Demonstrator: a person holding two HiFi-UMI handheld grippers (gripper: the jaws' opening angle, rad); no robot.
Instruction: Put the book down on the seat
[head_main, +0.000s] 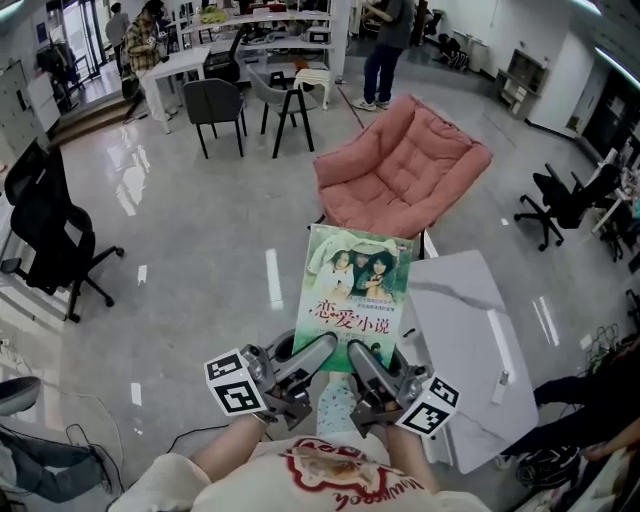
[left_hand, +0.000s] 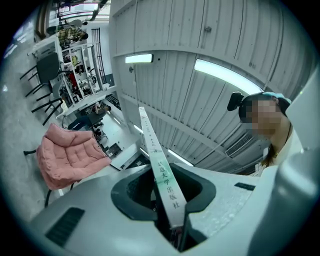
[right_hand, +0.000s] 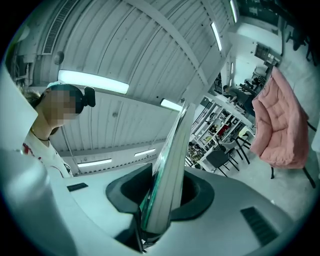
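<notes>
We hold the book (head_main: 355, 290) by its lower edge, with the left gripper (head_main: 312, 355) at 7 o'clock of the cover and the right gripper (head_main: 365, 362) at 5 o'clock, both clamped on it. The book is in the air, with the pink seat (head_main: 400, 165) at 12 o'clock. We judge the book light, thin and somewhat flexible (the glossy cover may slip), so two edge grips suit it.

The left gripper (head_main: 312, 352) and the right gripper (head_main: 364, 360) are held side by side at the near edge of the book (head_main: 352, 290), the left one nearer its left corner. Each pair of jaws is closed on this edge. Both grippers are pointed slightly upward.
</notes>
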